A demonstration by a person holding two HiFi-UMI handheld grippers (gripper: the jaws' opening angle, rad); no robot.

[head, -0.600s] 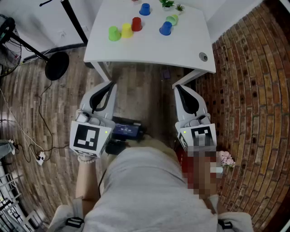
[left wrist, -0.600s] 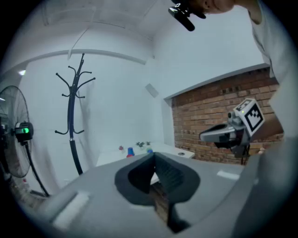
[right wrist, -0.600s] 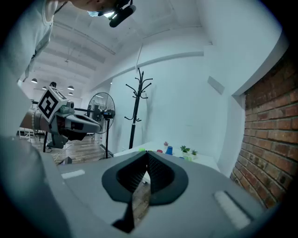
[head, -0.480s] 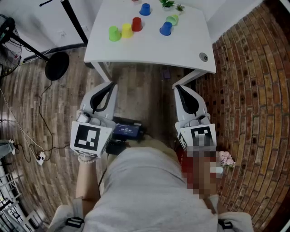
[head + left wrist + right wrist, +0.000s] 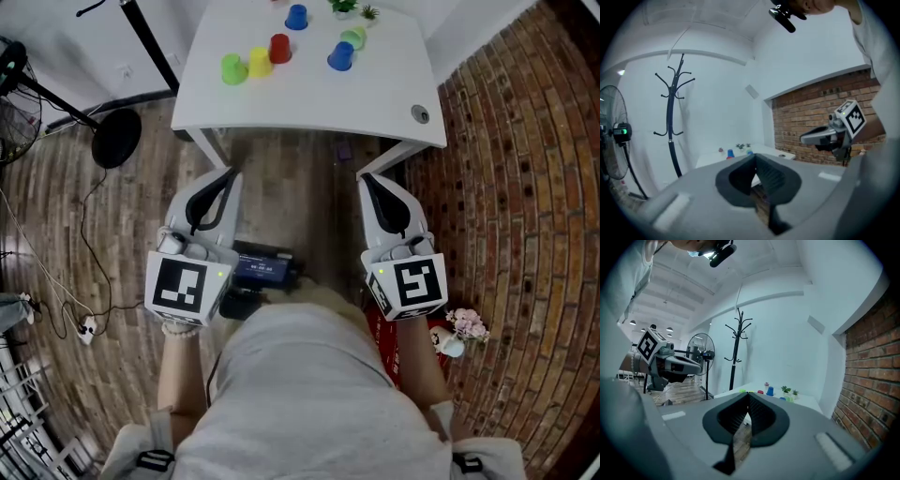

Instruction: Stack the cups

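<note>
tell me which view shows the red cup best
The head view: the red cup stands in full view on the white table, beside the yellow cup. The right gripper view shows it only as a far, tiny red speck. In the left gripper view it is too small to tell.

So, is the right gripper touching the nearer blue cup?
Apart. The head view shows the right gripper, jaws shut, over the wooden floor short of the white table, while the nearer blue cup stands up on it.
</note>
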